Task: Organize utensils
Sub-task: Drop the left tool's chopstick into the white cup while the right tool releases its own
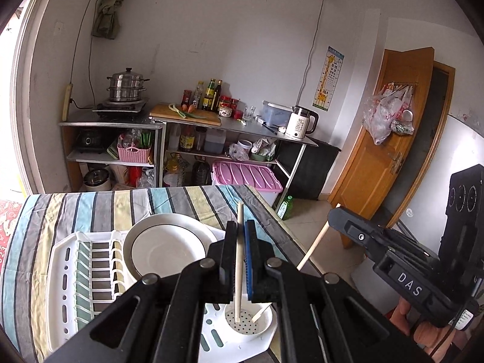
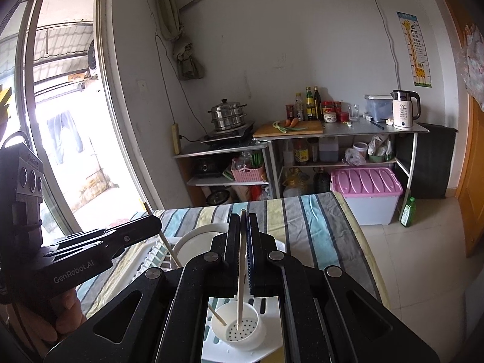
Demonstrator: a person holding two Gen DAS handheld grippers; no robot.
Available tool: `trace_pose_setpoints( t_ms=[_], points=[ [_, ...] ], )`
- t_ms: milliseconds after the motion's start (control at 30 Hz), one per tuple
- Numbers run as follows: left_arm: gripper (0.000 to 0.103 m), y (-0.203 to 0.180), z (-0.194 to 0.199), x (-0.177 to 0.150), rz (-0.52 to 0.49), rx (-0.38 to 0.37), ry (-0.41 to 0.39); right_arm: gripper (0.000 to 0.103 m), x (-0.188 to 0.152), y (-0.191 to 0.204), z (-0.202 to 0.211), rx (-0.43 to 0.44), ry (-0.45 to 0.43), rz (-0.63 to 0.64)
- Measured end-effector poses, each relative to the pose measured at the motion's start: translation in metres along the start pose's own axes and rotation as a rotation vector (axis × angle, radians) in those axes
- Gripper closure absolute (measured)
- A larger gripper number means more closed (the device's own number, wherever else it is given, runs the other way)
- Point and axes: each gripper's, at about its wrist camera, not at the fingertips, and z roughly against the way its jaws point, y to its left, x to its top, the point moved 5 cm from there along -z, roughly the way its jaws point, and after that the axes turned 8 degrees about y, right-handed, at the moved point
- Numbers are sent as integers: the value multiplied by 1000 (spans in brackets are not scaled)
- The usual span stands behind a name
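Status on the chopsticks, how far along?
Done: plate sits in the drying rack. In hand: left tongs and right tongs each grip a chopstick, tips lowered into the perforated cup. Left: release both.

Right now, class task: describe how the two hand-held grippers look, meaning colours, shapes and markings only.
Both are black plastic. The left gripper has two flat, narrow fingers, one lined with a ribbed blue pad, and round silver pivot bolts. Its side reads "GenRobot.AI". The right gripper matches it; its side carries a "DAS" label. No sleeves show.
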Motion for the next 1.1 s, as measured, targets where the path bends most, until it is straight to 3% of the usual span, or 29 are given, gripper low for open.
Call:
trace_pose_setpoints(
  t_ms=[367,600,667,733,800,1100],
  points=[
    [98,6,-40,-20,9,3,98,99,-24,-9,-35,-7,88,-23],
    [97,7,-42,-22,5,22,100,99,-22,-14,-36,-15,100,-14],
    [95,6,-42,-22,2,27,107,99,-22,-15,-36,-21,111,-15],
    [84,6,-41,-24,-3,29,111,98,-22,-17,-34,-30,113,-15],
    [79,7,-38,-26,-5,30,108,88,-22,-18,-30,-31,112,-21],
    [76,7,-3,-48,-23,51,85,83,-32,-19,-3,-23,102,-45]
  ],
)
